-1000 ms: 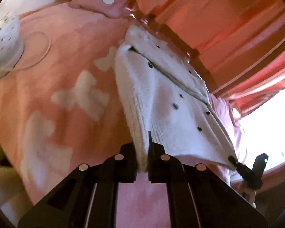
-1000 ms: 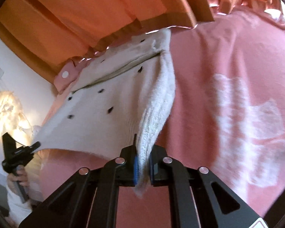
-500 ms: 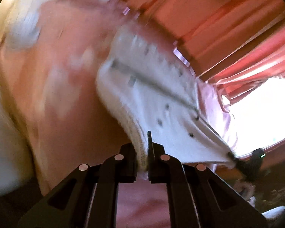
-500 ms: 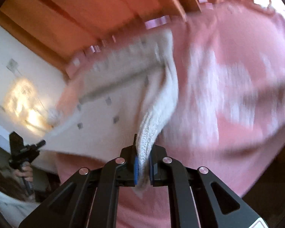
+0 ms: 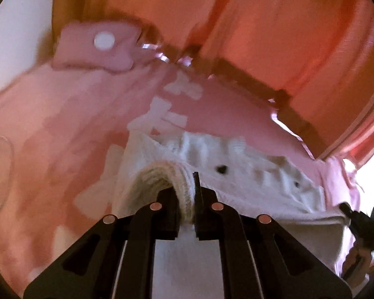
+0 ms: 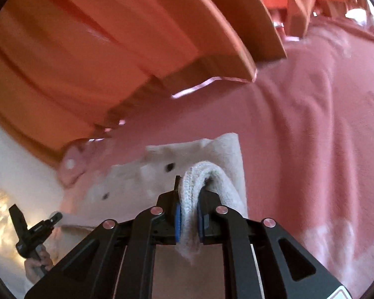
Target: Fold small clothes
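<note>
A small white knit garment with dark dots [image 5: 236, 164] lies folded over on the pink bed cover [image 5: 62, 129]. My left gripper [image 5: 185, 199] is shut on its ribbed edge at one end. My right gripper [image 6: 188, 214] is shut on the ribbed edge at the other end, with the garment [image 6: 212, 154] doubled over just beyond the fingers. Each gripper shows at the edge of the other's view, the right gripper [image 5: 361, 221] and the left gripper [image 6: 35, 231]. The frames are motion-blurred.
The pink cover with white shapes [image 6: 324, 137] spreads around. A pink pillow with a white round spot [image 5: 99, 47] lies at the far end. Orange curtains [image 6: 112, 37] hang behind the bed. A white cable loop [image 5: 2, 174] lies at the left.
Both grippers have swung forward and down with the garment's edge. The garment, held stretched up before, now lies doubled over on the cover.
</note>
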{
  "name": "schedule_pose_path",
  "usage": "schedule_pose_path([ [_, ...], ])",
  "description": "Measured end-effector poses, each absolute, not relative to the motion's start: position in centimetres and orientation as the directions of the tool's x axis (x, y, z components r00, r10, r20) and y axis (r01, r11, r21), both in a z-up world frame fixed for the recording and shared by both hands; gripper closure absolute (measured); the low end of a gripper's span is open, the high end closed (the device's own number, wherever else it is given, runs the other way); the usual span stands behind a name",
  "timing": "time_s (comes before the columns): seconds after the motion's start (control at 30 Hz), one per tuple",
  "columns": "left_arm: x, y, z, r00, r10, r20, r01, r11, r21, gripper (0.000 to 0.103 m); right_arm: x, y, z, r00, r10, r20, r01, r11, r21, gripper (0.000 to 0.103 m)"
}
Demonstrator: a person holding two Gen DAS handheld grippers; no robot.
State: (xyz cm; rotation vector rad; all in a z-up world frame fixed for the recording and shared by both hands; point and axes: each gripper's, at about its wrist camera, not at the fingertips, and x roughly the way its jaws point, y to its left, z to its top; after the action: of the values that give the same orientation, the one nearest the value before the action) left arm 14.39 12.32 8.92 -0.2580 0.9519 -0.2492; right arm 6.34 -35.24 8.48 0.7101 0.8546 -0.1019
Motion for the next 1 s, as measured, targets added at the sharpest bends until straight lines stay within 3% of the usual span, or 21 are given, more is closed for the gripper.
schedule_pose_path([
  [0.27, 17.1, 13.2, 4.2, 0.541, -0.374, -0.754, 0.032, 0.904, -0.425, 0.090, 7.4, -36.9, 6.7, 0.706, 0.213, -0.675, 0.363, 0.709, 0.604, 0.091],
  [0.33, 16.9, 13.1, 5.2, 0.563, -0.395, -0.726, 0.063, 0.896, -0.439, 0.076, 6.9, -36.9, 7.4, 0.736, 0.214, -0.642, 0.350, 0.691, 0.632, 0.083],
  [0.37, 16.6, 13.1, 5.9, 0.582, -0.381, -0.718, 0.074, 0.905, -0.419, 0.061, 6.9, -36.9, 7.7, 0.748, 0.211, -0.630, 0.346, 0.686, 0.640, 0.080],
  [0.4, 16.3, 13.0, 6.8, 0.623, -0.343, -0.703, 0.077, 0.921, -0.381, 0.044, 6.5, -36.9, 8.3, 0.767, 0.188, -0.614, 0.345, 0.686, 0.641, 0.070],
  [0.43, 16.1, 13.1, 7.5, 0.654, -0.328, -0.682, 0.086, 0.928, -0.363, 0.037, 6.0, -37.0, 8.9, 0.787, 0.141, -0.601, 0.354, 0.695, 0.626, 0.052],
  [0.53, 15.7, 13.0, 8.7, 0.690, -0.324, -0.647, 0.131, 0.935, -0.328, 0.018, 4.6, -37.3, 11.2, 0.841, 0.003, -0.542, 0.366, 0.734, 0.572, 0.037],
  [0.57, 15.8, 13.0, 8.6, 0.685, -0.323, -0.653, 0.132, 0.936, -0.325, 0.016, 4.5, -37.3, 11.5, 0.840, -0.015, -0.542, 0.366, 0.753, 0.547, 0.034],
  [0.63, 16.5, 13.0, 7.6, 0.639, -0.339, -0.690, 0.133, 0.933, -0.335, 0.016, 4.9, -36.6, 11.1, 0.793, -0.041, -0.608, 0.396, 0.793, 0.463, 0.033],
  [0.8, 17.6, 12.6, 4.5, 0.486, -0.425, -0.763, 0.117, 0.897, -0.425, 0.016, 7.3, -34.6, 8.0, 0.680, 0.082, -0.729, 0.361, 0.828, 0.429, 0.033],
  [0.9, 17.4, 11.8, 4.2, 0.476, -0.400, -0.784, 0.147, 0.914, -0.377, 0.018, 8.7, -33.8, 6.0, 0.611, 0.095, -0.786, 0.368, 0.845, 0.388, 0.033],
  [0.97, 17.2, 11.5, 4.3, 0.494, -0.357, -0.793, 0.148, 0.933, -0.328, 0.037, 9.1, -33.3, 5.3, 0.583, 0.096, -0.807, 0.365, 0.856, 0.366, 0.041],
  [1.0, 17.2, 11.5, 4.3, 0.495, -0.353, -0.794, 0.147, 0.935, -0.324, 0.052, 9.1, -33.1, 5.3, 0.574, 0.095, -0.813, 0.354, 0.867, 0.351, 0.056],
])
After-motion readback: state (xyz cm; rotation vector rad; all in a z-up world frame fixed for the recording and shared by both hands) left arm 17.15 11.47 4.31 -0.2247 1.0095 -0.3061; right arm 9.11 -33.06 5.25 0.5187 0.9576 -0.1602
